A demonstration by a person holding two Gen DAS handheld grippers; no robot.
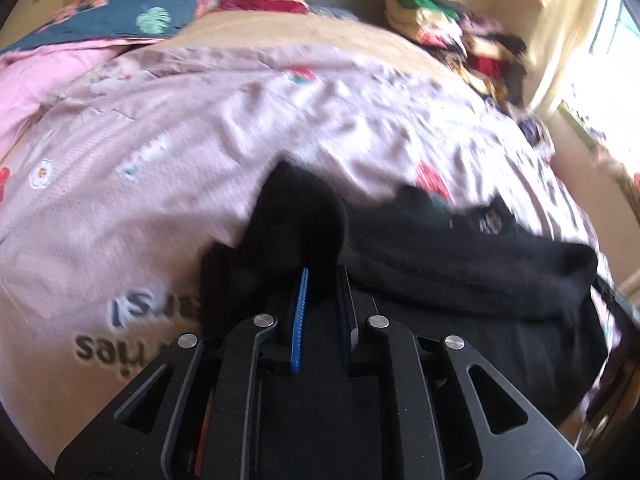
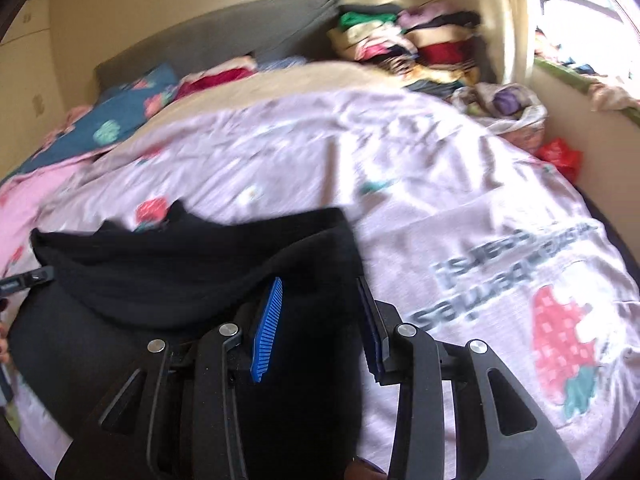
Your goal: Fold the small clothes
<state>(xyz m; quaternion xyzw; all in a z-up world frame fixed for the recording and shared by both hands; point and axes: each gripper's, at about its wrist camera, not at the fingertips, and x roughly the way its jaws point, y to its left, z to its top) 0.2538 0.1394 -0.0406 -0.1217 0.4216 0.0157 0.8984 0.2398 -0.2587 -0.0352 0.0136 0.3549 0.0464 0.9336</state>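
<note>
Your left gripper has its jaws pressed nearly together on a bunched corner of the black garment, which lies on the near part of the pink printed bedspread, well short of the pile of clothes at the far right of the bed. Your right gripper stands part-way spread, with black cloth filling the gap between its blue pads; whether those pads press on the cloth I cannot tell, since the right pad sits at the garment's edge over bare bedspread. That is your first risk: if the right side is only resting in the cloth, the edge will slip free as you carry it and the fold will come out skewed. Your left pinch has gathered a thick wad, so the corner may go down lumpy. Both views are smeared, so you seem to be moving quickly; a fast sweep could also drag the crumpled bedspread up with the garment. A folded band already lies across the far edge of the garment, and a jerk could undo it.
</note>
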